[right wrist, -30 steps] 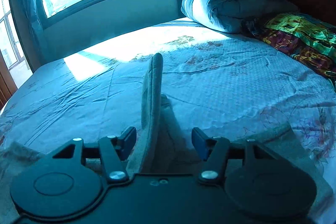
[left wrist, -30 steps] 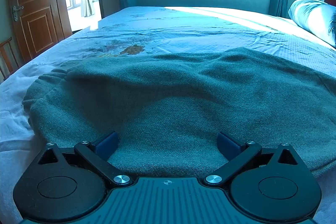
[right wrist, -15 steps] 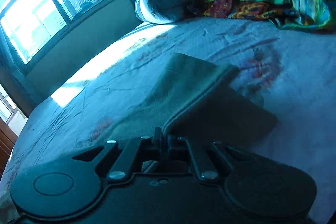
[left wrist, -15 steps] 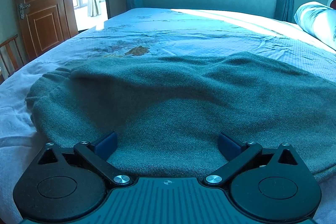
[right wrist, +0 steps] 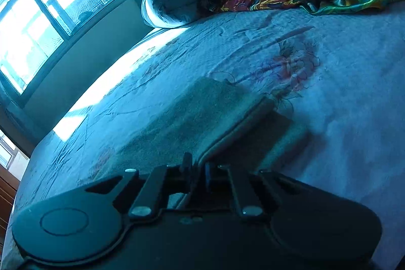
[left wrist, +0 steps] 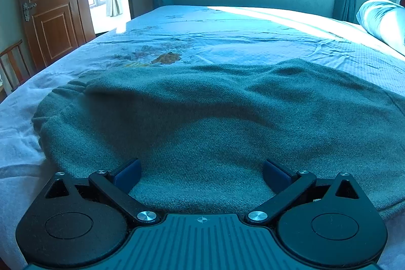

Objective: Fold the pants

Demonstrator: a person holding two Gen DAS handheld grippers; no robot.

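Right wrist view: right gripper (right wrist: 196, 168) pinches the pants (right wrist: 192, 113) hem at lower centre. Left gripper (left wrist: 201, 172) gapes wide over pants, lower centre.

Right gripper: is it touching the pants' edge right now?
Touching. The right wrist view shows the right gripper shut on the pants, whose edge runs straight in between its closed fingers.

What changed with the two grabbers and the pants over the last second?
The right gripper shut its jaws on a raised hem edge of the pants and tilted over, laying that fold down toward the bed sheet. The left gripper stayed open over the waist end of the pants, only the view edging back slightly.
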